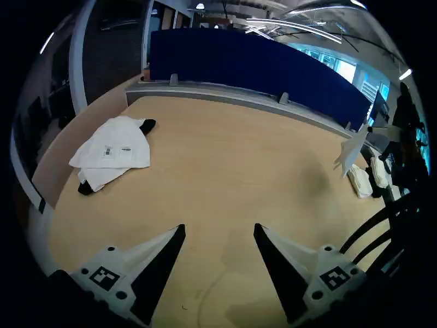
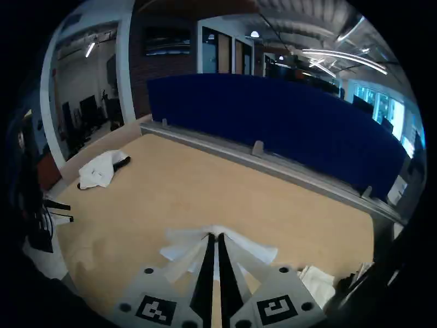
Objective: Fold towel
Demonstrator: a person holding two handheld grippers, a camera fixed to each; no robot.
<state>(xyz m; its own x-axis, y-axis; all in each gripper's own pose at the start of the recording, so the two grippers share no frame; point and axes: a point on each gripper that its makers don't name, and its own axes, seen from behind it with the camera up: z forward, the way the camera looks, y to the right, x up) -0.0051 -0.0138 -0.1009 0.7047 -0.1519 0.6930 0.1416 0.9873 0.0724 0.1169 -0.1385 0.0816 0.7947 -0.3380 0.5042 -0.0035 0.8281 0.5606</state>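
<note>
In the right gripper view my right gripper (image 2: 214,236) is shut on a white towel (image 2: 248,250), whose cloth spreads out to both sides of the fingertips above the wooden table (image 2: 180,186). The left gripper view shows this towel (image 1: 349,154) hanging in the air at the table's right side. My left gripper (image 1: 218,227) is open over the bare table (image 1: 229,158) with nothing between its fingers.
A pile of folded white cloth (image 1: 114,146) with a black item under it lies at the table's far left corner (image 2: 100,169). More white towels (image 1: 360,180) lie at the right edge (image 2: 317,280). A blue partition (image 1: 246,63) backs the table. A dark chair (image 1: 382,229) stands on the right.
</note>
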